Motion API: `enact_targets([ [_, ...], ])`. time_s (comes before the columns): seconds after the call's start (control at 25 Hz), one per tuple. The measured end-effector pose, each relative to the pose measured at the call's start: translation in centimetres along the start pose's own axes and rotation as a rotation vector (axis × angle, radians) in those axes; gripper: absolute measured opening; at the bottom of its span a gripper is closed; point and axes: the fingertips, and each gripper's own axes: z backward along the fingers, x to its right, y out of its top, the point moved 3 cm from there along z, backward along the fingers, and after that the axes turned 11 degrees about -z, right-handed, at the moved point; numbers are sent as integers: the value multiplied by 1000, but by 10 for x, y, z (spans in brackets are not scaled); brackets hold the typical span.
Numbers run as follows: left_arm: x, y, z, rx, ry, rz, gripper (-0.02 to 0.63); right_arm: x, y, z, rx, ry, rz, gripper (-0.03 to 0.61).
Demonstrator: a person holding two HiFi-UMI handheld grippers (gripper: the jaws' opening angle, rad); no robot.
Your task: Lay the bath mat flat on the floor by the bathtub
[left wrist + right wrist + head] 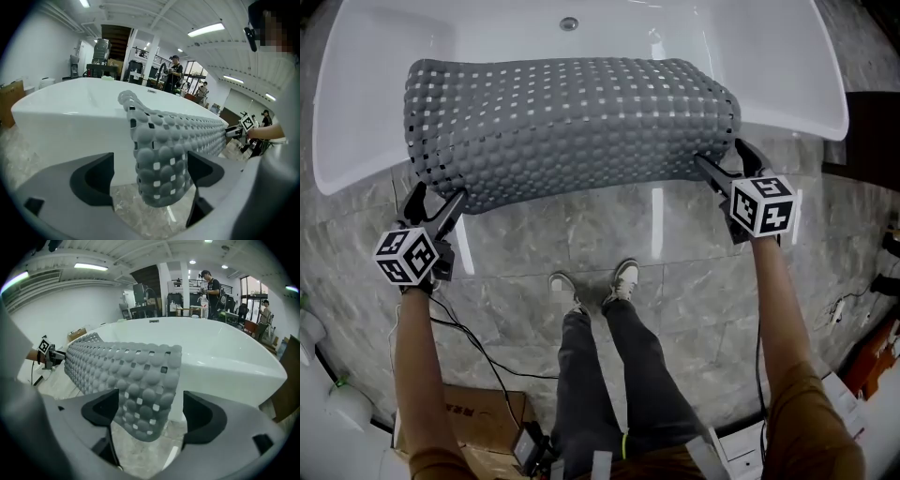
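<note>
Mat lies draped over the tub's near rim, its long axis running along that rim and its lower edge hanging clear of the floor. My left gripper and right gripper sit at its two lower corners. Both have their jaws apart, with a corner hanging between them.

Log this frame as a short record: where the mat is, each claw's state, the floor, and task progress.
mat: grey bath mat draped over the near rim of the white bathtub, not flat
left claw: open, jaws apart on either side of the mat's hanging left corner
right claw: open, jaws apart on either side of the mat's hanging right corner
floor: grey marbled tile in front of the tub, no mat on it
task: mat not yet laid down
</note>
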Motion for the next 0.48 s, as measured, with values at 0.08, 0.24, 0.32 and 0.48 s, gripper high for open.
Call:
enact_targets([
  [0.08,-2,3,-6,24,-7,24,483,1,-4,-5,-13,11,3,417],
  [0.24,-4,2,-15,35,-17,44,488,-4,-7,-15,-18,33,2,417],
  [0.32,-6,-4,-18,26,-21,33,488,-5,-10,-19,-23,23,9,417],
  [0.48,-17,-10,-24,24,-25,50,542,0,-14,-26,-40,15,22,416],
])
